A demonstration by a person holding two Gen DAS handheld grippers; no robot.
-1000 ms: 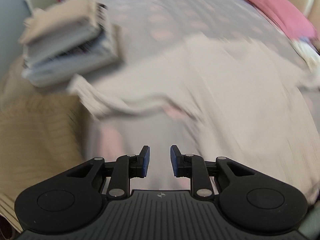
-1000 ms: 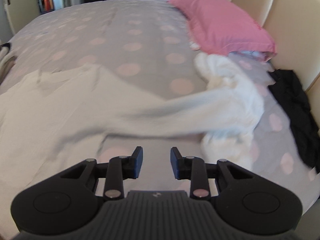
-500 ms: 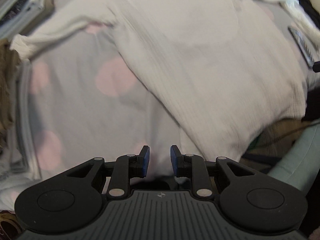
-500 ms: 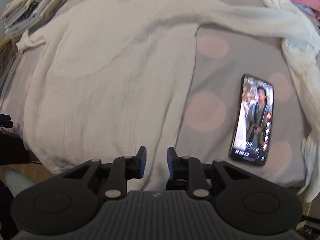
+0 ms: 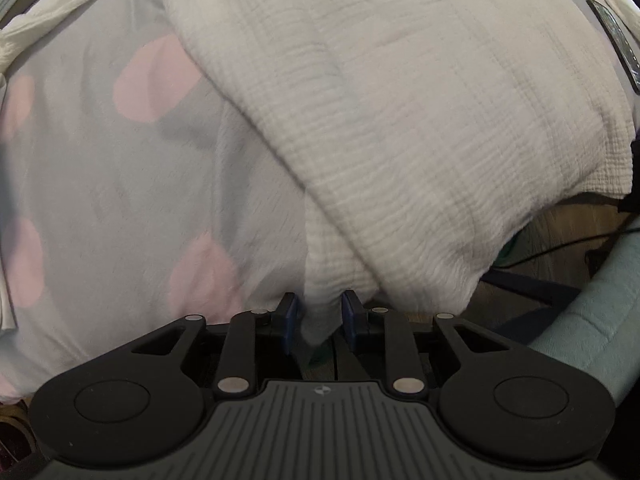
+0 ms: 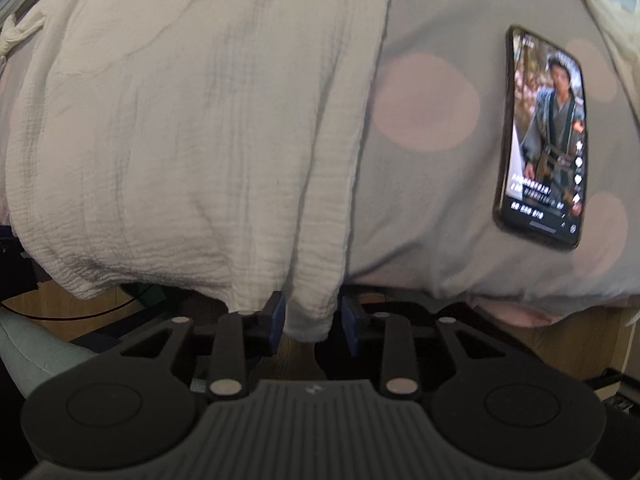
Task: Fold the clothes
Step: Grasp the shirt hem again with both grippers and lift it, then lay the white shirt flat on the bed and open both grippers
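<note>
White garment [image 5: 400,128] spread up-frame on bed [image 5: 100,184], hem overhanging lower edge; left gripper [image 5: 319,320] unclenched astride one hem corner, right gripper [image 6: 312,320] opening around the other.

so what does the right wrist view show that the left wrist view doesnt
Only the right wrist view shows the phone's lit screen face-on, lying on the bedspread beside the garment, and the right gripper, its jaws opening with the hem corner between them.

Only the left wrist view shows the left gripper around the hem's other corner, a sleeve stretched away at top left, and a teal seat.

Both show the white crinkled garment spread on the dotted bedspread, its hem hanging off the edge.
</note>
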